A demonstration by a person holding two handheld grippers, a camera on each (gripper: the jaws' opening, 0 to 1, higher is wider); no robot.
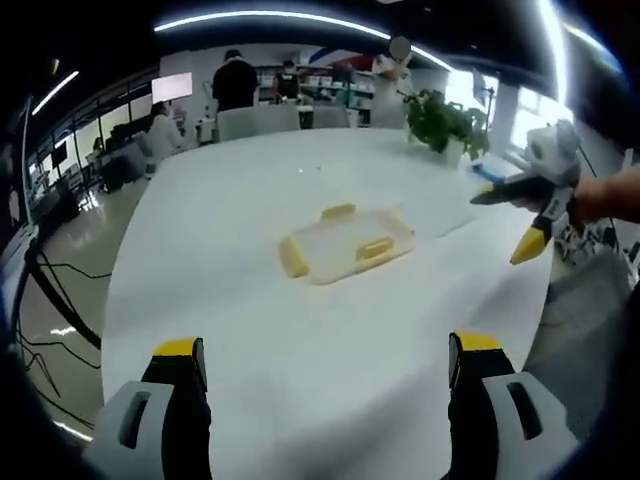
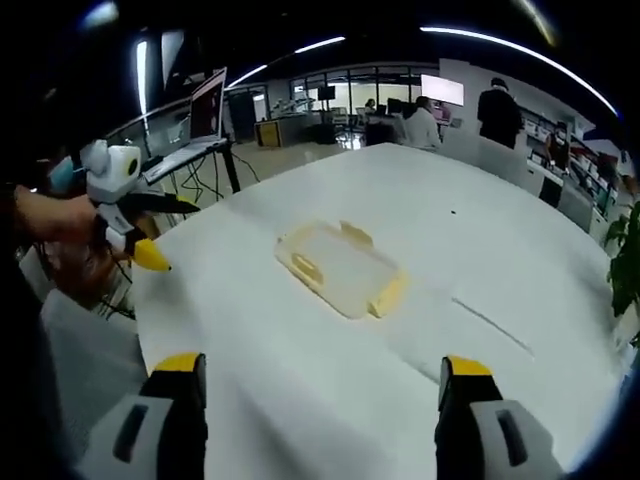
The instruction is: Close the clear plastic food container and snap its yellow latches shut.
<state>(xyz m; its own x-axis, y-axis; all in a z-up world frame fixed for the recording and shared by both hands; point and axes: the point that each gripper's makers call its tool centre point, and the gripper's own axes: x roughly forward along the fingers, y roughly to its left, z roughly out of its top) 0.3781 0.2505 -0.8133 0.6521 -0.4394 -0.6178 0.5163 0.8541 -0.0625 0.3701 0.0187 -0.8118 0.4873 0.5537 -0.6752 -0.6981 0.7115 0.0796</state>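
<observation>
Container (image 1: 347, 243) mid tabletop (image 1: 300, 340), lid on, latches (image 1: 374, 249) look unsnapped. Left tool (image 1: 325, 375), right tool (image 2: 320, 395) both open, empty, well apart from it. Snapping left.

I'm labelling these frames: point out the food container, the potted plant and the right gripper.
food container (image 1: 348, 243), left gripper view, on its clear lid.
potted plant (image 1: 445, 122), left gripper view, on its leaves.
right gripper (image 2: 318, 395), right gripper view, between its jaw tips.

Black fingers (image 1: 185, 400) with yellow tips
</observation>
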